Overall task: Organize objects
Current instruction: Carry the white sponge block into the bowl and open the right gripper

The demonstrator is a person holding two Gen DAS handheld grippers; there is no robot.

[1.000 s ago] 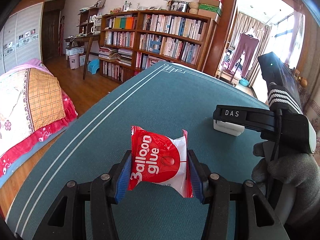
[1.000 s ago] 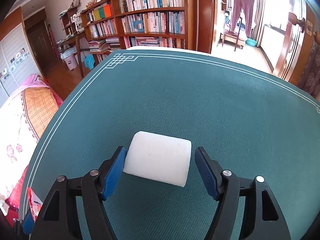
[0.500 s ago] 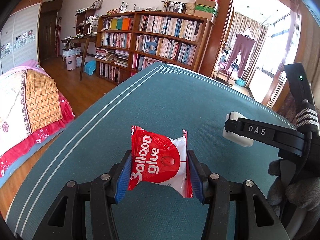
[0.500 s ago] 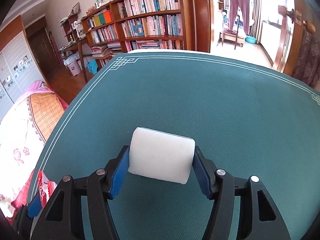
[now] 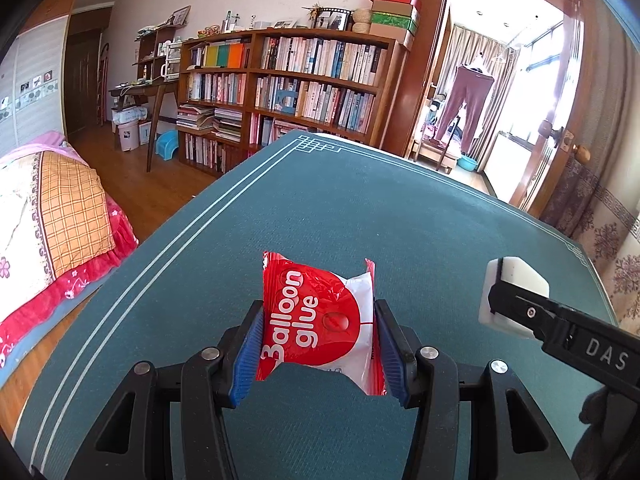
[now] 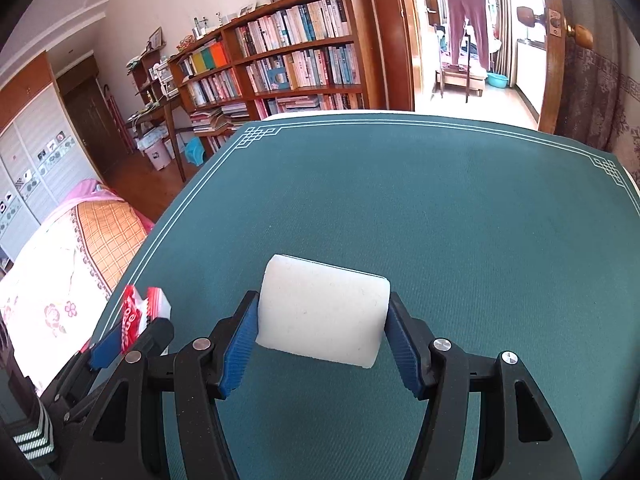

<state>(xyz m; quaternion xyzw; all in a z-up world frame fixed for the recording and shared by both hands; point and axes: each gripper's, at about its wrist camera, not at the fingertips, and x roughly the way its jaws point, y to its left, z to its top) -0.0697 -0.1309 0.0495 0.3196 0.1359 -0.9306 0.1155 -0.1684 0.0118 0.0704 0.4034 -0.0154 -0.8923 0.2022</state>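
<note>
The left tool [image 5: 318, 354] is clamping the Balloon glue packet [image 5: 318, 320] above the green worktop [image 5: 360, 208]; beside it, the right tool [image 6: 320, 344] is squeezing a white sponge block [image 6: 322, 312]. The slick packet is risking slipping; the soft sponge may deform and twist loose.

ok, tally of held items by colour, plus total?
Red and white: 1, the Balloon glue packet in the left gripper
White: 1, the foam block in the right gripper
Total: 2
</note>
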